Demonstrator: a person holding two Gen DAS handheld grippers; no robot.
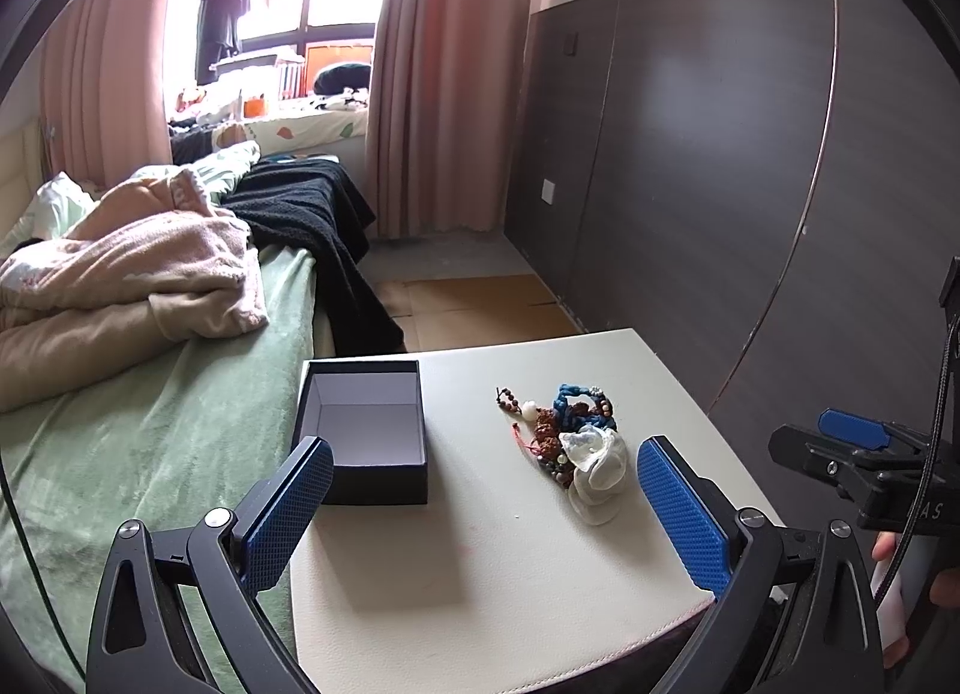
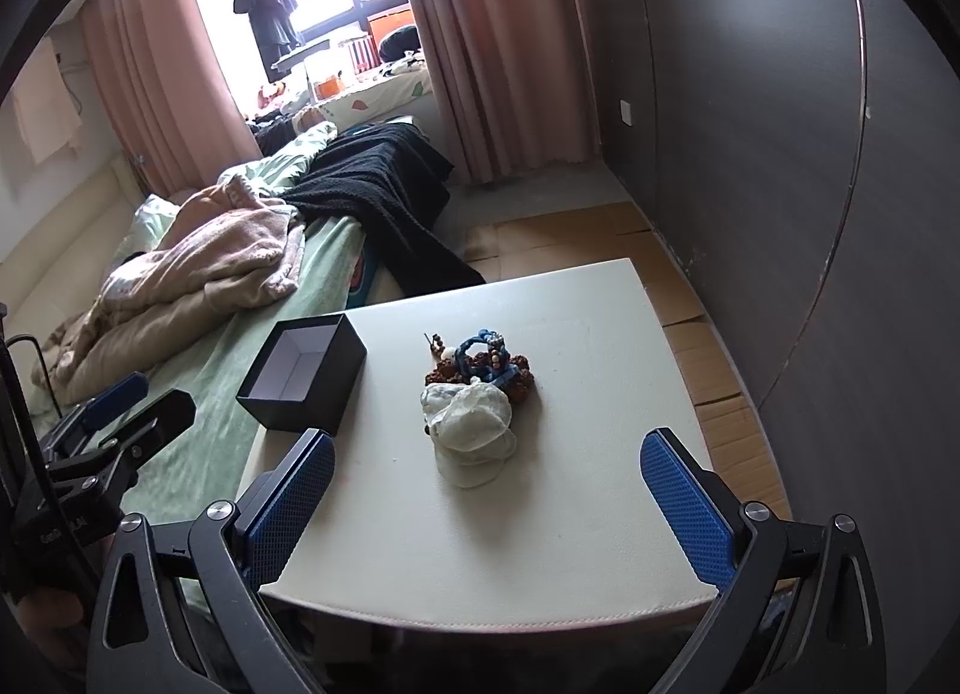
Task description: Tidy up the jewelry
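Right wrist view: jewelry heap (image 2: 477, 388) at mid-frame on the white table (image 2: 570, 502), dead ahead of the wide-open right gripper (image 2: 489, 499), nearer than the equally open left gripper (image 1: 486, 514); empty box (image 2: 303, 373) left of centre.
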